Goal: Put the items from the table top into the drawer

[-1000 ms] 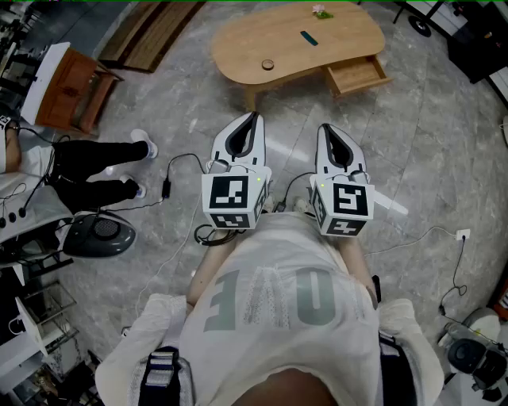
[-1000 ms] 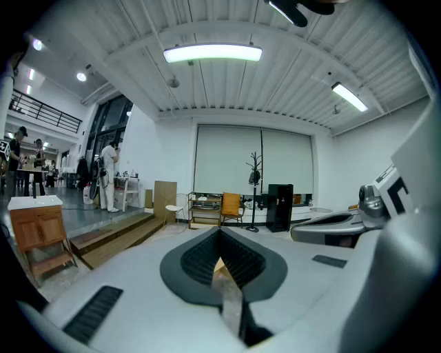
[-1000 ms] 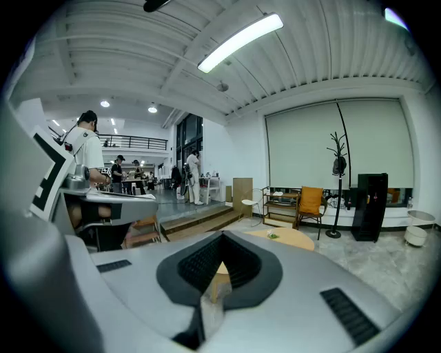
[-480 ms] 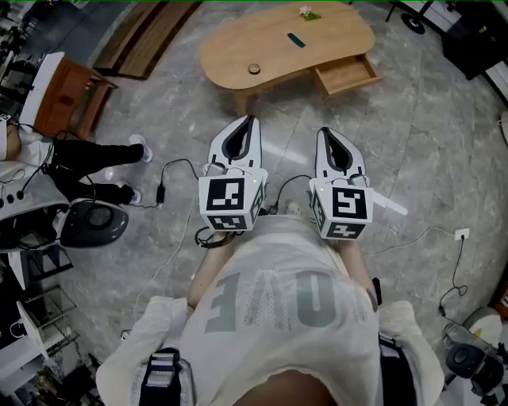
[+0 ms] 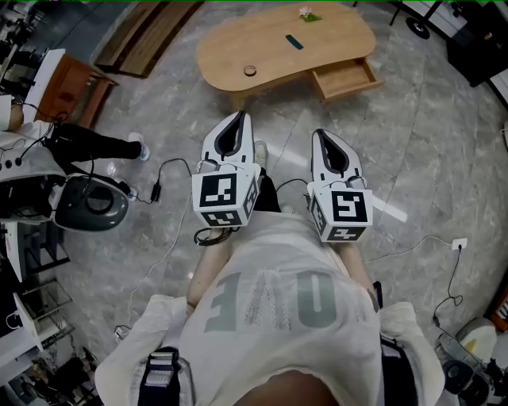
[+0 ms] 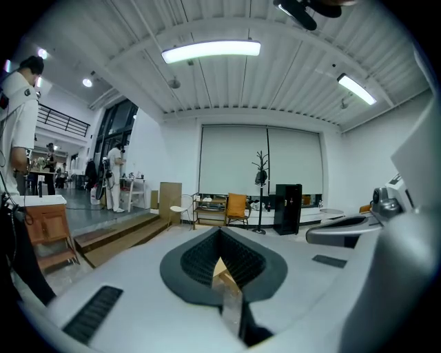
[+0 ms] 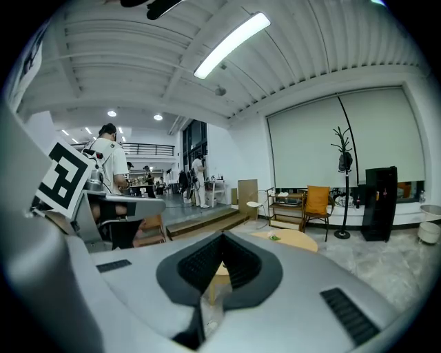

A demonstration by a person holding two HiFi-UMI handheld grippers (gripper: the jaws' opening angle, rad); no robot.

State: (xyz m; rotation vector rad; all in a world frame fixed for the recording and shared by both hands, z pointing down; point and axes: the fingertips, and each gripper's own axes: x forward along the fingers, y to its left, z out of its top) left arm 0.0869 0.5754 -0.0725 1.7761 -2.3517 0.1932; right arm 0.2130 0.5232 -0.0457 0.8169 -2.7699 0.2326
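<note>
Grey marble floor in a workshop room, w/ a wooden table, its drawer open at the right end. Vs 1 s ago the table lies further left in the head view. On top are 3 items: 1 dark bar, 1 round piece, 1 pink-green thing; the left gripper and right gripper are both closed, empty.

Table: pale honey wood; drawer matching. Left gripper, right gripper: white shells, black pads, black-and-white square markers. Floor: grey veined marble. Shirt: off-white, grey lettering.
</note>
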